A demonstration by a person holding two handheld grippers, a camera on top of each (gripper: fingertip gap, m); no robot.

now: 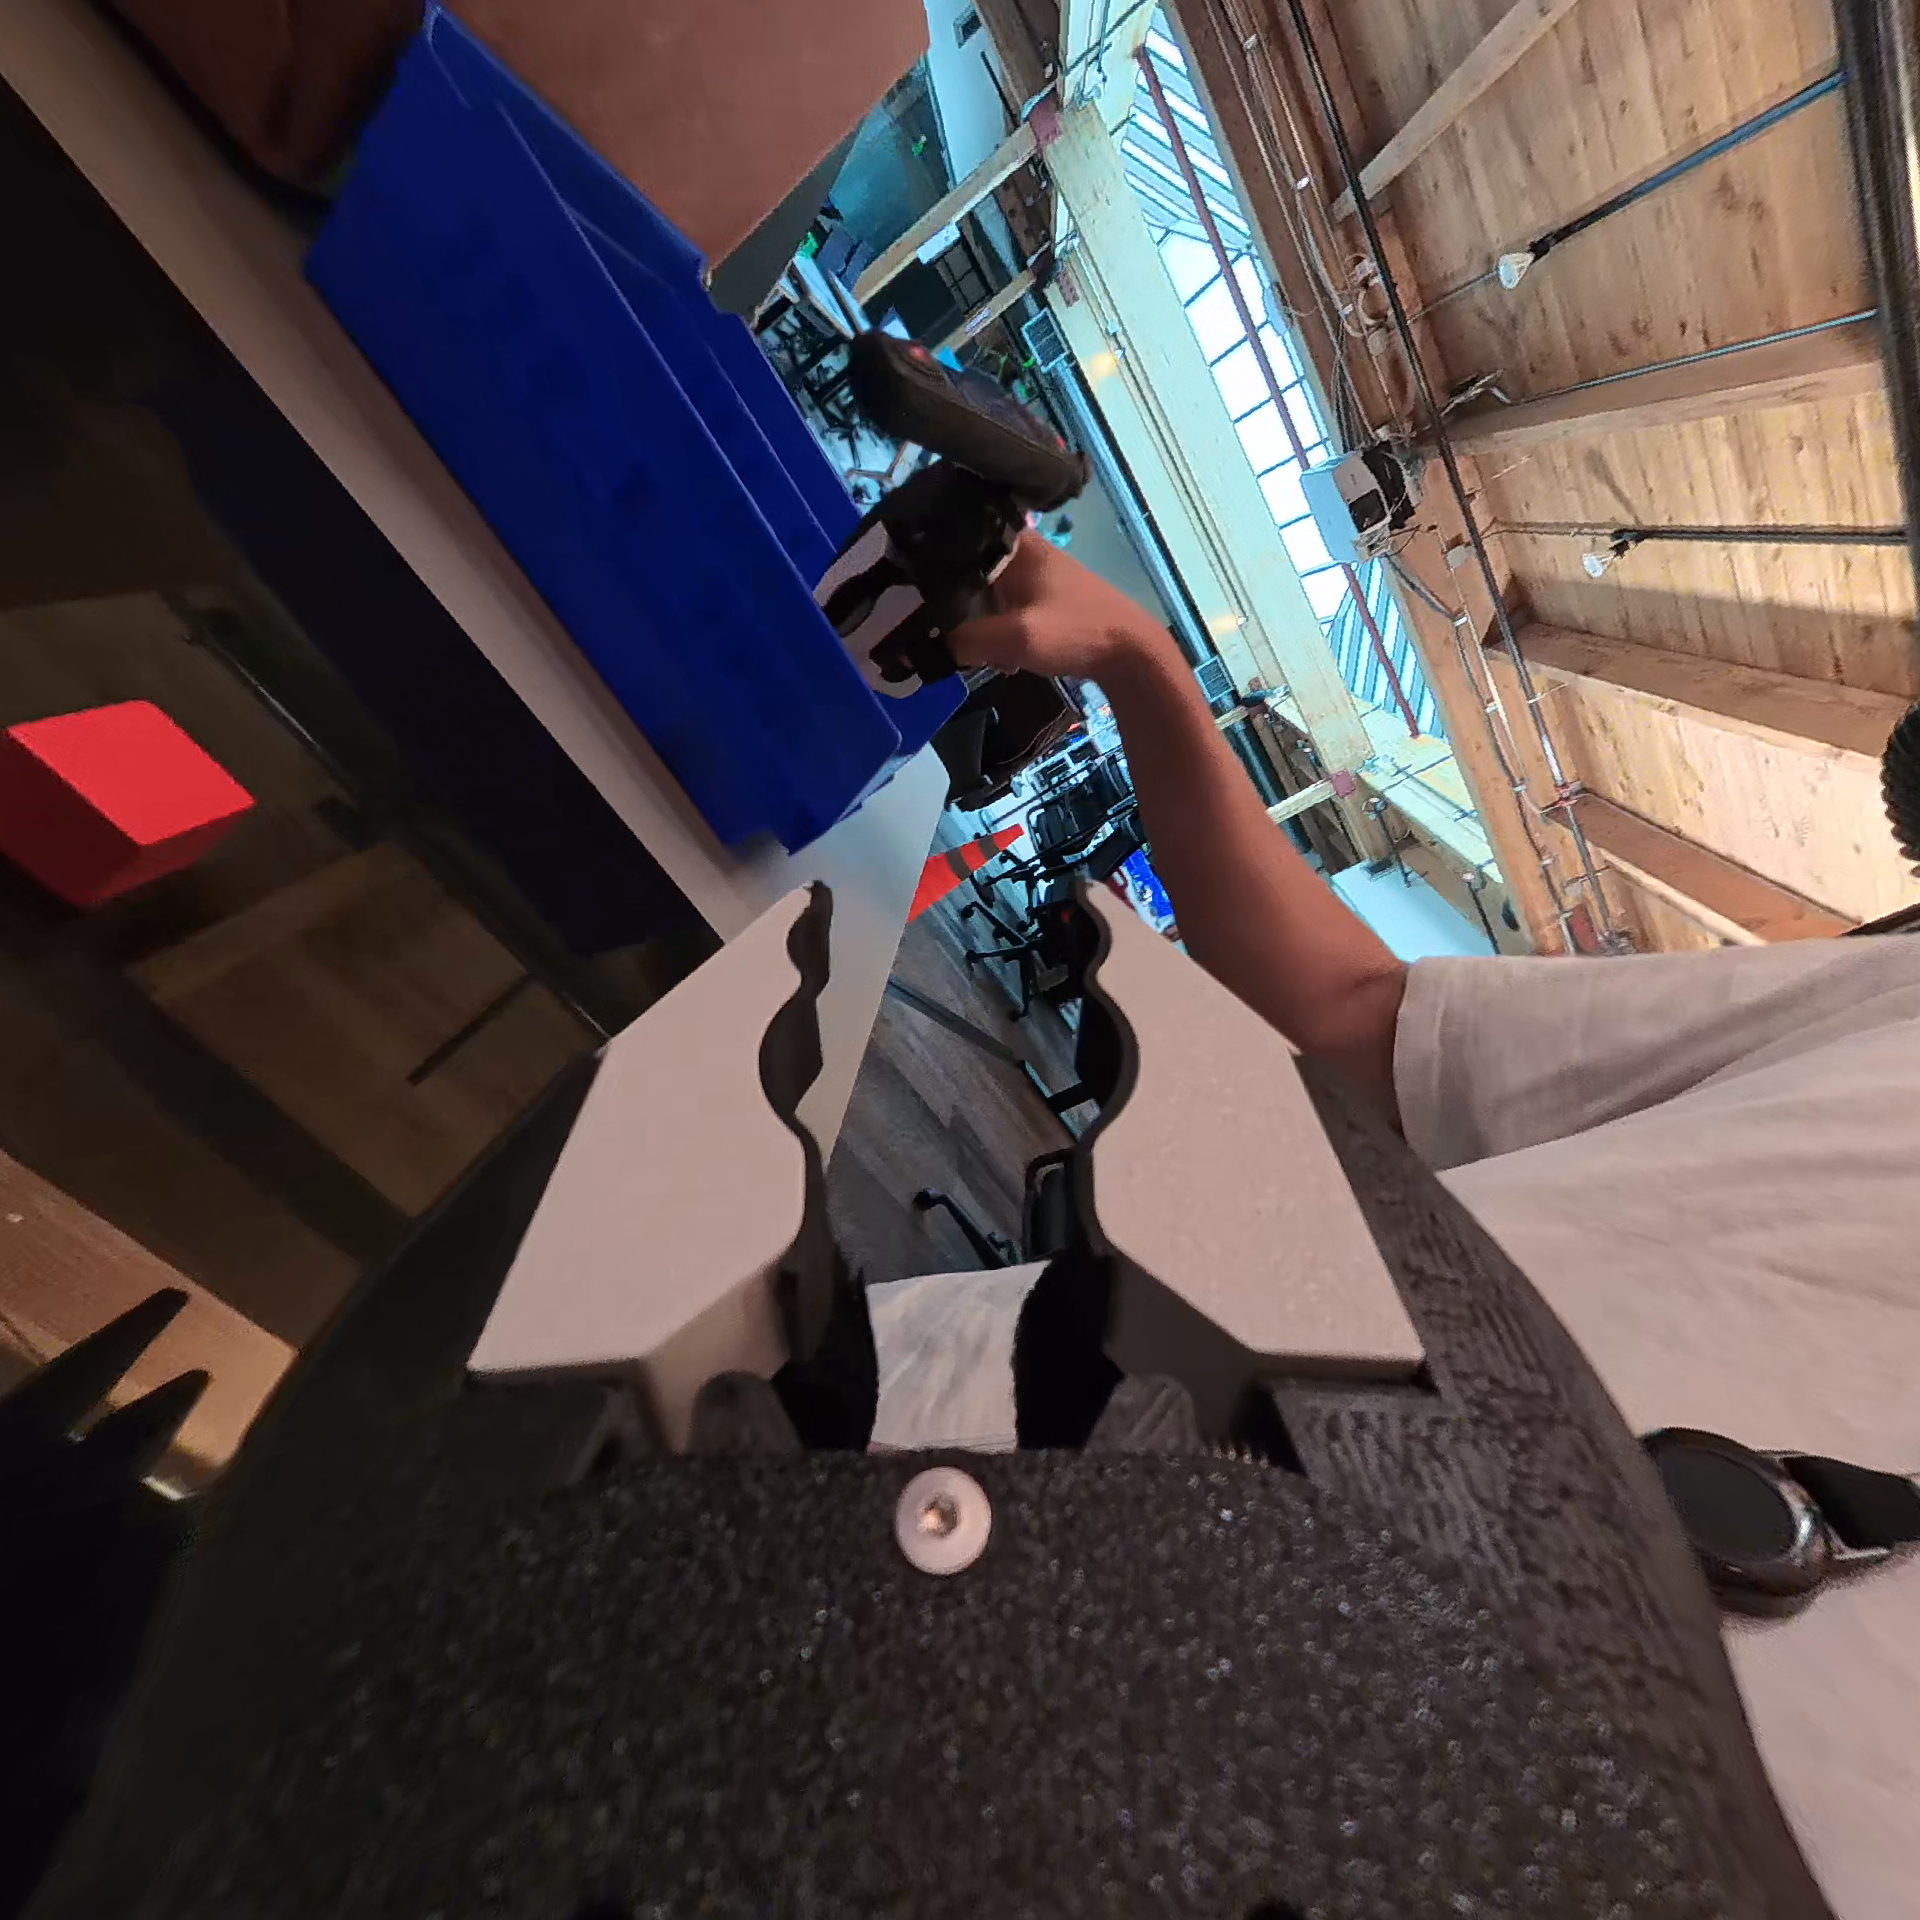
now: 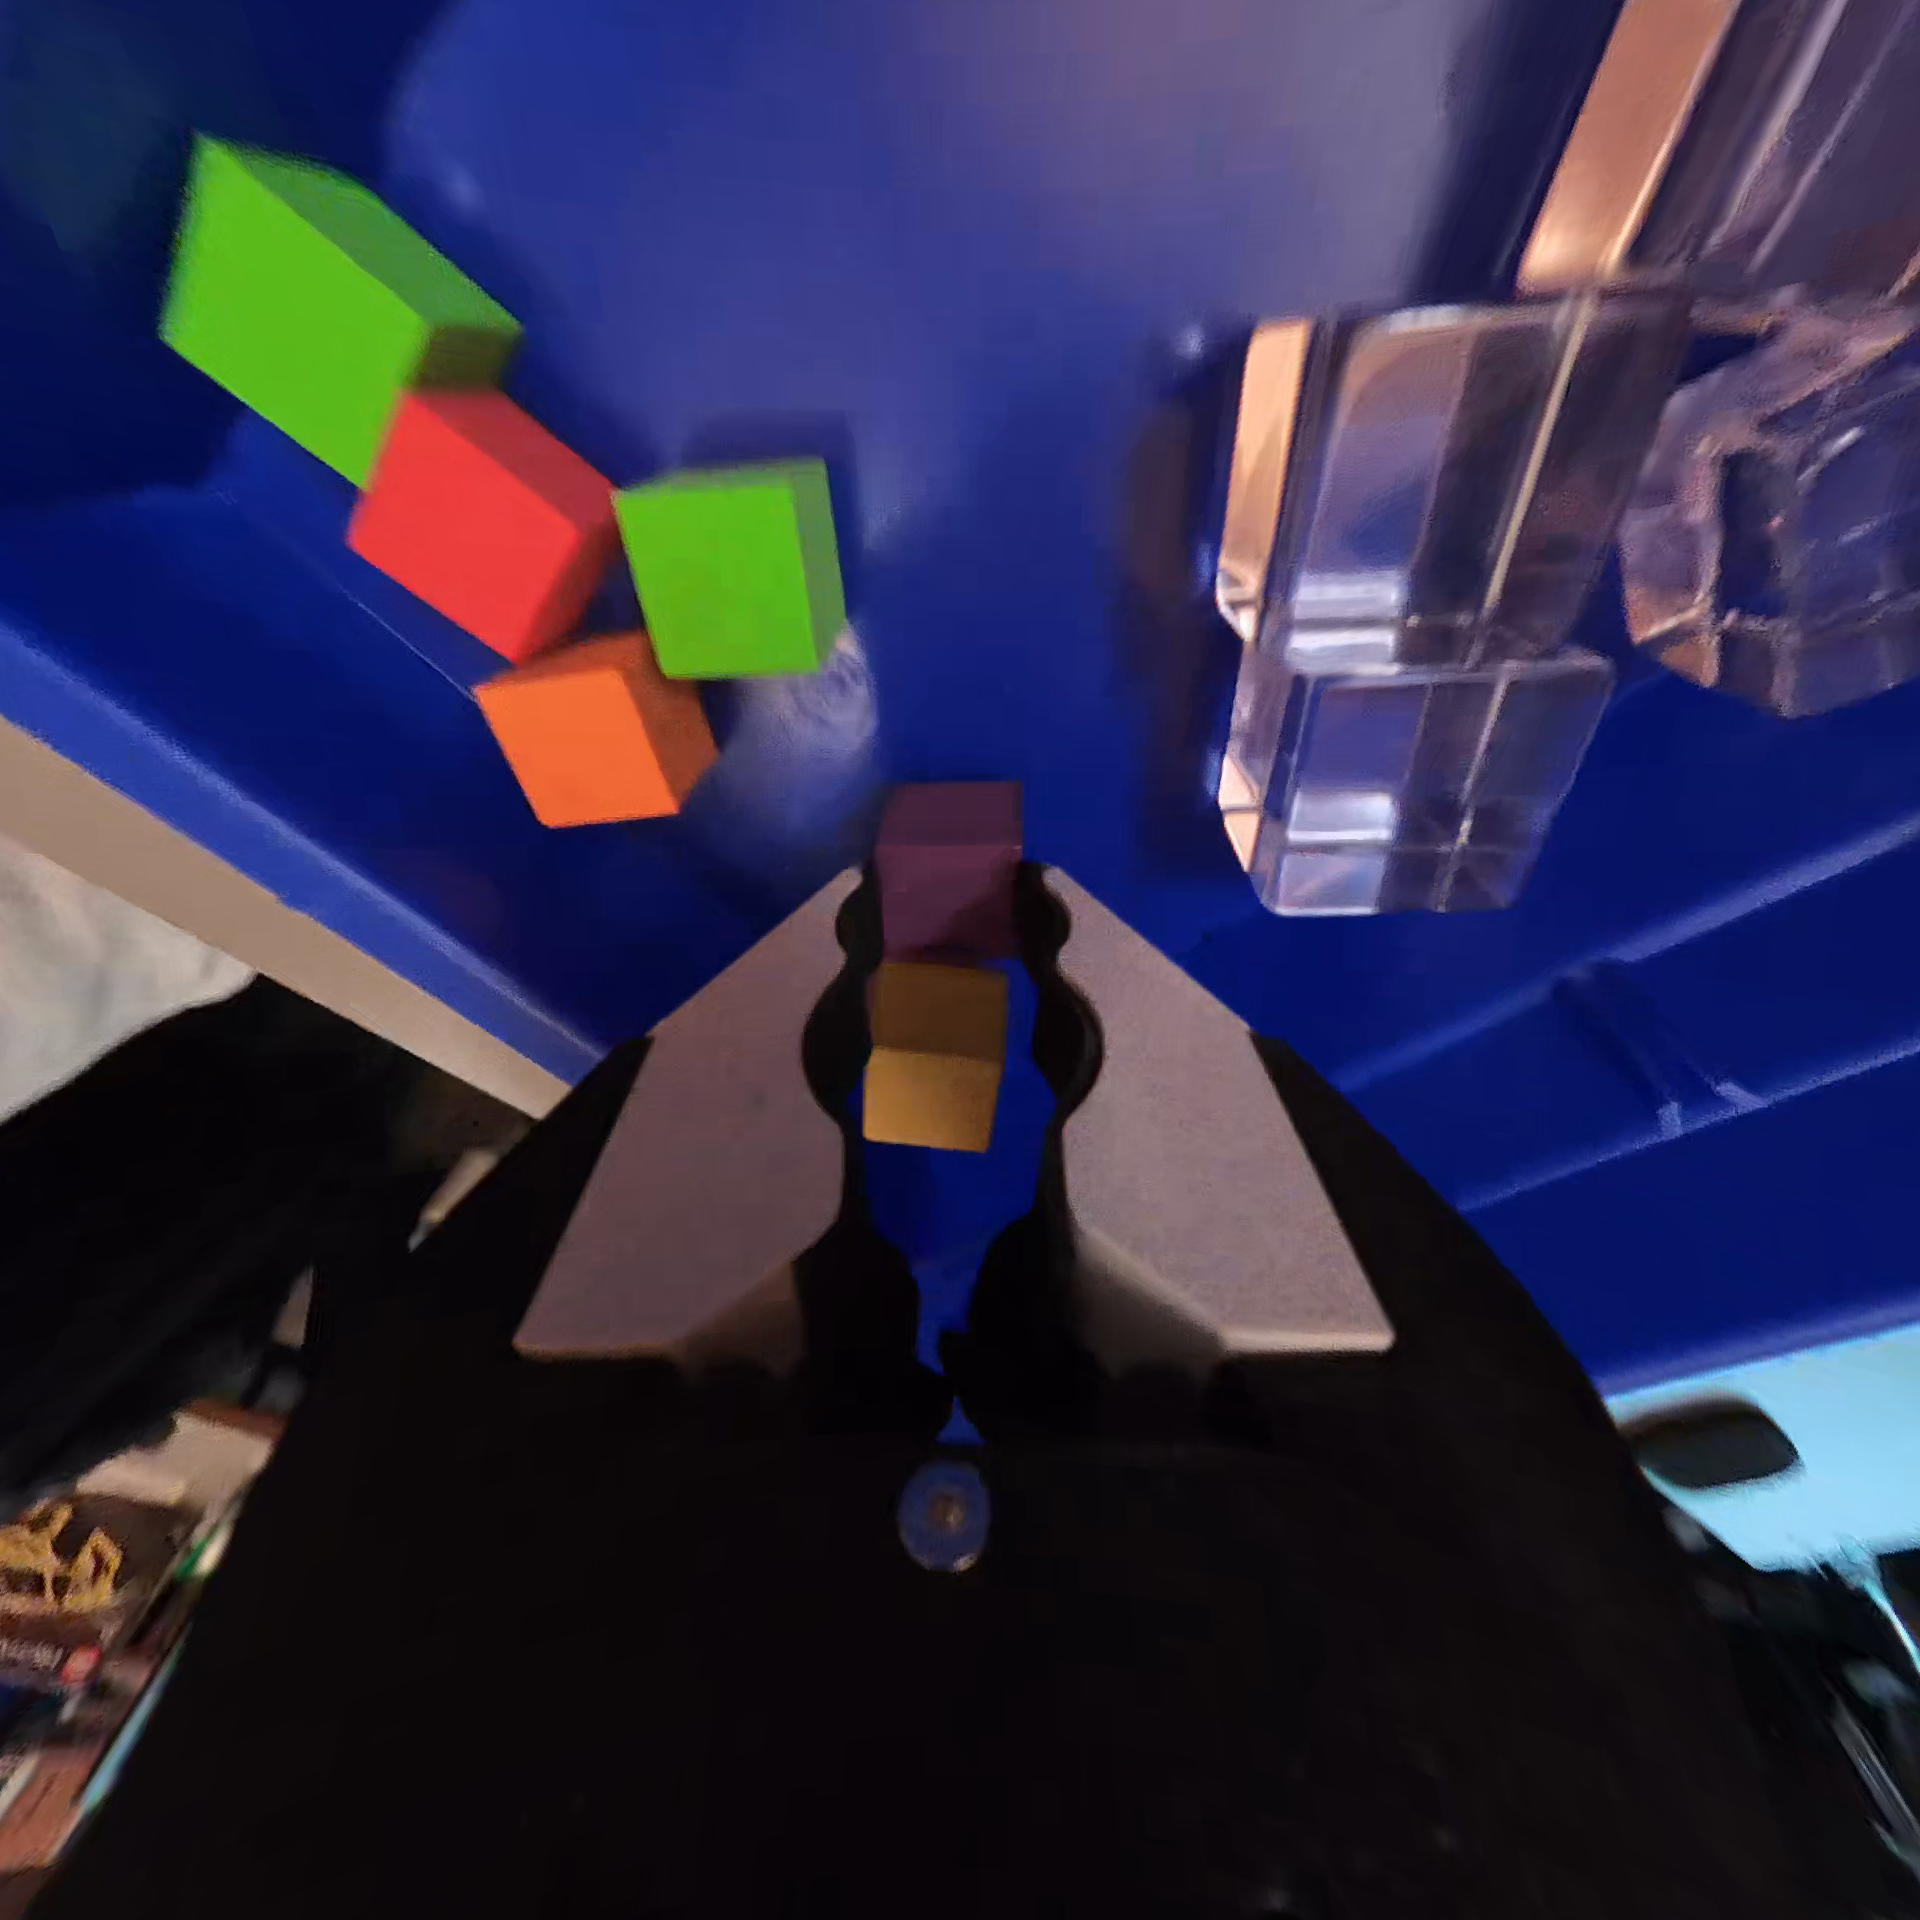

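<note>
Inside a blue plastic bin [image 2: 1039, 260], the right gripper [image 2: 945, 904] is closing narrowly around a small purple cube [image 2: 951, 873], its tips pressing either side of the block, though motion blur is making it hard to tell whether the grasp is firm. A small yellow cube [image 2: 933, 1055] is sitting just behind the purple one, in the gap between the fingers, apparently loose on the bin floor rather than gripped. To the left, a cluster of larger blocks is lying touching one another: a big green block [image 2: 301, 301], a red cube [image 2: 478, 520], a second green cube [image 2: 727, 571] and an orange cube [image 2: 592, 727]. To the right, several clear acrylic blocks [image 2: 1413, 644] are resting together, well apart from the coloured ones, so the sorted look of the bin is seeming deliberate. The left gripper [image 1: 951, 909] is hanging with a wide gap and nothing between its fingers, tilted off beyond the edge of the white worktop [image 1: 883, 852], seemingly idling out of the way. Only the left wrist view is showing the wider scene: the blue bin [image 1: 582, 436] from outside on the worktop, the person's hand [image 1: 1049, 613] dipping the right gripper [image 1: 883, 613] over its rim, a red box [image 1: 114, 790] below, an orange traffic cone [image 1: 961, 868], office chairs and a timber ceiling [image 1: 1610, 260]. Only the right wrist view is revealing the bin's contents.
</note>
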